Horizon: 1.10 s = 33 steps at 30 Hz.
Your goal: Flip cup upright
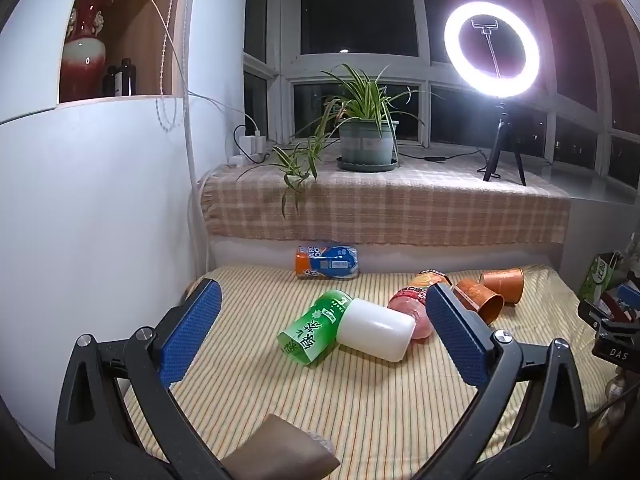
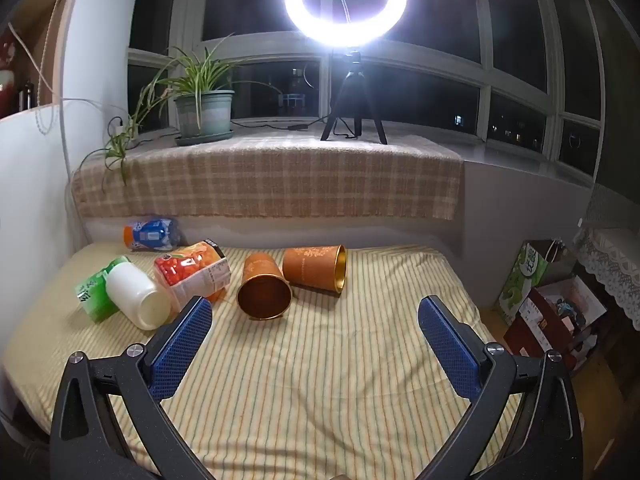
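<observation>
— Your cloth?
— Cream with thin stripes. Your pads are blue, your two cups copper-orange.
— The rest?
— A white jar, a green bottle, a tan plaid blanket.

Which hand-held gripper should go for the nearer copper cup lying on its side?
Right hand-held gripper: open, with the nearer copper cup just ahead. From the left hand-held gripper, that cup sits beyond its right finger.

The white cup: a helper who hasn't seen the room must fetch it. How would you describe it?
Look at the striped yellow cloth below the window ledge. In the cluster of tipped-over containers, the white cup lies on its side against the green cup. It alone is plain and unprinted.
</observation>
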Tool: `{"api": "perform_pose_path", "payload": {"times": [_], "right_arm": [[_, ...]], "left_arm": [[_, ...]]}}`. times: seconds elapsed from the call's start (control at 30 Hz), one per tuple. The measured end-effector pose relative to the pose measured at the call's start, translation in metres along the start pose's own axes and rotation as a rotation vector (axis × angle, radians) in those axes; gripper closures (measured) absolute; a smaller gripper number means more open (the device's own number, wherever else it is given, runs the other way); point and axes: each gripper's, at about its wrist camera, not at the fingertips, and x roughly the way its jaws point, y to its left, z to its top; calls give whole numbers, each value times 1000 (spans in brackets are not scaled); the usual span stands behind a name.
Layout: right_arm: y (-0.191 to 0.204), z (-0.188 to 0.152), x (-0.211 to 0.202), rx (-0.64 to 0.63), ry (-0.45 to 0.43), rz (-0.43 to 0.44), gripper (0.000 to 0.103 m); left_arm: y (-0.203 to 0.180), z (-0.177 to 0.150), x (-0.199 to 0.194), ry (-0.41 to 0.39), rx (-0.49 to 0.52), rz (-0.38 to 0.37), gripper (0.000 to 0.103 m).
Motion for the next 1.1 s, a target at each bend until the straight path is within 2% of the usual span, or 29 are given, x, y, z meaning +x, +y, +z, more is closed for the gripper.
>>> {"api": "perform_pose_path", "payload": {"times": [0.1,1.1], "right_arm": [[0,1,-1,0,2,1,1],[3,1,1,-12,-9,6,1]], "left_arm": [[0,0,-1,-20,5,8,0],[0,-1,-2,-19,11,17,0]]}}
